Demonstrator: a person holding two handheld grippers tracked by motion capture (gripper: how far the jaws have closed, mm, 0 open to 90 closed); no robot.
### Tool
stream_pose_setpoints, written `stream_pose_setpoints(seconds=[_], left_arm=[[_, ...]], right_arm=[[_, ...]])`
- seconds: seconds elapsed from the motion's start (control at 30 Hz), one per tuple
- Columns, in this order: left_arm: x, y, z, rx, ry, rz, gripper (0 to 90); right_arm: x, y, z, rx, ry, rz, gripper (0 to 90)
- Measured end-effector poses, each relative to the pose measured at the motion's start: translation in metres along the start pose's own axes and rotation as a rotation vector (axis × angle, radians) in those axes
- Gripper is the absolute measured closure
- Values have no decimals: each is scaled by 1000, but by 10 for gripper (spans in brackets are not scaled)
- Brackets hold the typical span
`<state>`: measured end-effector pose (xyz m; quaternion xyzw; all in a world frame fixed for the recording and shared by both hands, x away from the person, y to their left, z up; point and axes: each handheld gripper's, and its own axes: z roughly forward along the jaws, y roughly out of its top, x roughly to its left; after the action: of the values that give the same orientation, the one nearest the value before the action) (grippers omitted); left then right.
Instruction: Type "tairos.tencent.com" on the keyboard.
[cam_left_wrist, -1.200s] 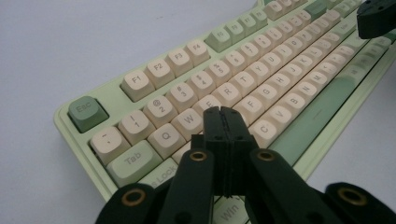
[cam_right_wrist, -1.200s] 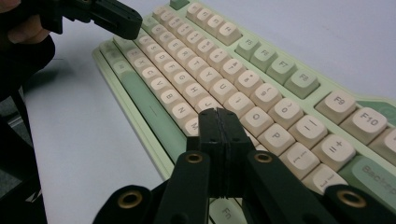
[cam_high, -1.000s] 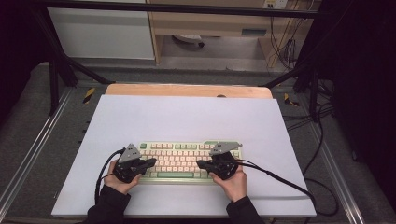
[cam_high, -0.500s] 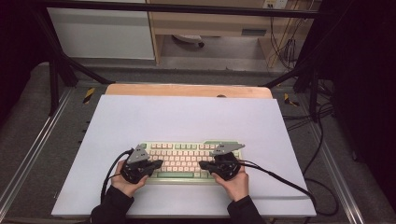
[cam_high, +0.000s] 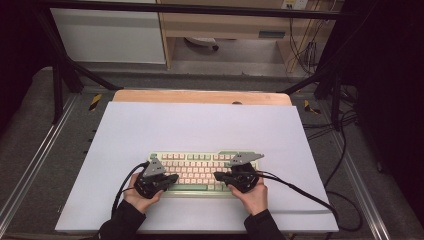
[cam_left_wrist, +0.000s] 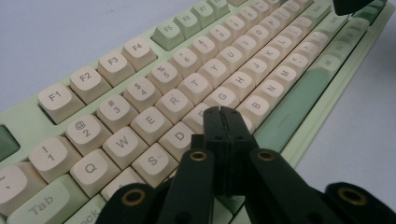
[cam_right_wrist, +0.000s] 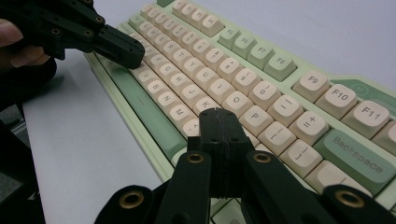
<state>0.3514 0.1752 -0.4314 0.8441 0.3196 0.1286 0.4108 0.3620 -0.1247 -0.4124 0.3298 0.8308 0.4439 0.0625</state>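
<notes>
One keyboard, pale green with cream keys, lies flat on the near half of the white bench, long axis left–right, function row far. Two grippers above it: left gripper and right gripper, jaws closed on nothing, tips over the keys.

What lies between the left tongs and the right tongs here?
In the high view, rows of cream keys on the green keyboard lie between the left tongs and right tongs; nothing else is there.
</notes>
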Motion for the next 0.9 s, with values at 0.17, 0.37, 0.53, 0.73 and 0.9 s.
stream_pose_setpoints(seconds=[0.17,0.37,0.53,0.73,0.9], left_arm=[[0,-1,2,14,2,5,899],[-1,-2,1,9,2,10,899],[-1,-1,-4,-10,4,10,899],[2,-1,-11,-27,8,0,899],[5,-1,-15,-37,13,-6,898]], right_arm=[[-1,0,0,1,-1,-1,900],[-1,0,-2,-5,-2,1,900],[-1,-1,0,1,-3,5,900],[-1,0,-1,2,-5,3,900],[-2,-1,0,3,-3,0,900]])
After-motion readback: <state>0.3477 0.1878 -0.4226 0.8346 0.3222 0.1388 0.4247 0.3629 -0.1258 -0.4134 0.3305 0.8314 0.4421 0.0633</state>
